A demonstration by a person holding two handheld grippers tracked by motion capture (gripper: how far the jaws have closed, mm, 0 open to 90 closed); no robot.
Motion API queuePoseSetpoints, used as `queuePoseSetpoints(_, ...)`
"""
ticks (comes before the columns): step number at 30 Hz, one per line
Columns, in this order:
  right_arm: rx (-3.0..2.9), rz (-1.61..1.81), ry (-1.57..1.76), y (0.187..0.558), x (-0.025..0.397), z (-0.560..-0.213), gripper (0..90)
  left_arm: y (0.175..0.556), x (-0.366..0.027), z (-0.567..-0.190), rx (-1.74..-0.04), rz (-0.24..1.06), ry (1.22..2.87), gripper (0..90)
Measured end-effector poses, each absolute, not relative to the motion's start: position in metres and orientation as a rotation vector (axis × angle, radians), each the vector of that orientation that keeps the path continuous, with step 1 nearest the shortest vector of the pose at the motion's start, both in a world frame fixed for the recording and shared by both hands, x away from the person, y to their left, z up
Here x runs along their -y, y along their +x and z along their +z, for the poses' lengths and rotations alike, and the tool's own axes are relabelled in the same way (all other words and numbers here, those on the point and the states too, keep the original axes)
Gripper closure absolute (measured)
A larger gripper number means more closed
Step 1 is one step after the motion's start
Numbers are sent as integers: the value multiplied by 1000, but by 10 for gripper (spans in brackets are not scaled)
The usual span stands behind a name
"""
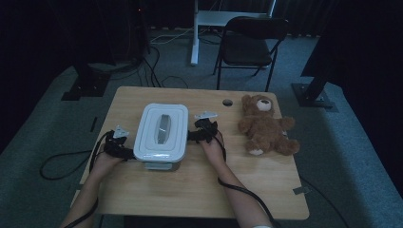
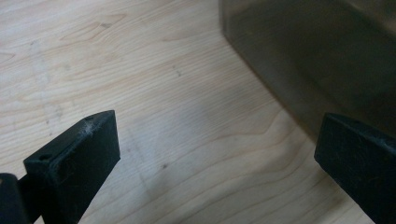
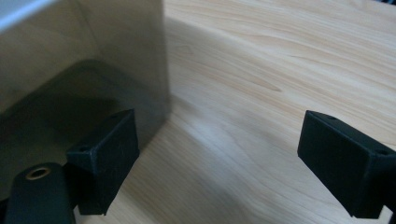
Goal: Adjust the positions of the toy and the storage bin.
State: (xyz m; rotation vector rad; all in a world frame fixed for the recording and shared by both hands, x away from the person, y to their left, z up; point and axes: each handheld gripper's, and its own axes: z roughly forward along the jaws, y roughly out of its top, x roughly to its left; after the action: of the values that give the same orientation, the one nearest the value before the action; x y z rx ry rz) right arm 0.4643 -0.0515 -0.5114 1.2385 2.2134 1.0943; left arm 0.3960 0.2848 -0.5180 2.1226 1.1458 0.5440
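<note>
Light wooden bench (image 1: 199,185), centre frame. White-lidded rectangular plastic storage box (image 1: 160,130) at its middle-left. Brown plush teddy bear (image 1: 264,126) right of it. Left gripper (image 1: 124,151) and right gripper (image 1: 194,135) flank the box, jaws spread wide, holding nothing. Risk: an uneven squeeze could skid or tip the box.
</note>
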Motion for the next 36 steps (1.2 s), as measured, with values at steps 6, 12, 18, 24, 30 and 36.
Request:
queuePoseSetpoints(6, -2234, 1103, 1222, 465, 53, -515, 129, 392, -277, -516, -1125, 556, 2149, 8)
queuePoseSetpoints(12, -2288, 1140, 1197, 462, 56, -511, 172, 382, -263, -507, -1072, 585, 2169, 13)
queuePoseSetpoints(18, -2346, 1158, 1153, 459, 62, -513, 194, 371, -255, -502, -1047, 573, 2178, 13)
queuePoseSetpoints(24, -2385, 1184, 1121, 454, 69, -515, 198, 362, -246, -501, -1038, 561, 2185, 13)
queuePoseSetpoints(30, -2414, 1190, 1091, 450, 81, -515, 200, 353, -234, -499, -1014, 573, 2213, 13)
queuePoseSetpoints(36, -2433, 1237, 1082, 442, 100, -518, 210, 335, -210, -495, -966, 536, 2255, 12)
